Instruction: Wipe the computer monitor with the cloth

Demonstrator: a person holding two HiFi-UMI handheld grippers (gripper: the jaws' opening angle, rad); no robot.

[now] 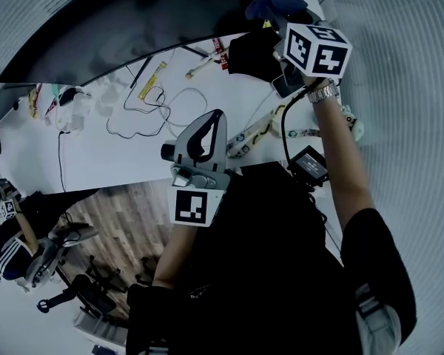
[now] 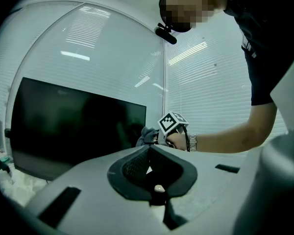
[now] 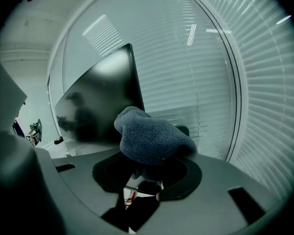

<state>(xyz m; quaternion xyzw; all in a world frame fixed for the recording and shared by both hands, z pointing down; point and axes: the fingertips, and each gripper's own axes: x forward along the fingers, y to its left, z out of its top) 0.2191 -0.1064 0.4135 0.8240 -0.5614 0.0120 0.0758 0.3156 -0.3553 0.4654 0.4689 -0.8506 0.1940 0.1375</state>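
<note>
Bulging from right hand-held gripper (image 3: 146,168): the cloth (image 3: 152,140).

White desk (image 1: 118,161) spans frame from upper left to centre right. Monitor (image 1: 96,21) stands along its top edge. On desk: thin blk cable (image 1: 144,113) looped mid-frame, white adapter (image 1: 68,117) at left, blk pen (image 1: 140,71) upper centre, patterned lanyard (image 1: 255,132) right of centre. Other bits too small to ID.

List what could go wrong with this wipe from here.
1. The cloth sits bunched in the right tool; hard tool parts may touch the monitor and scratch it.
2. Loose cables lie on the desk below the monitor; a low sweep may snag them.
</note>
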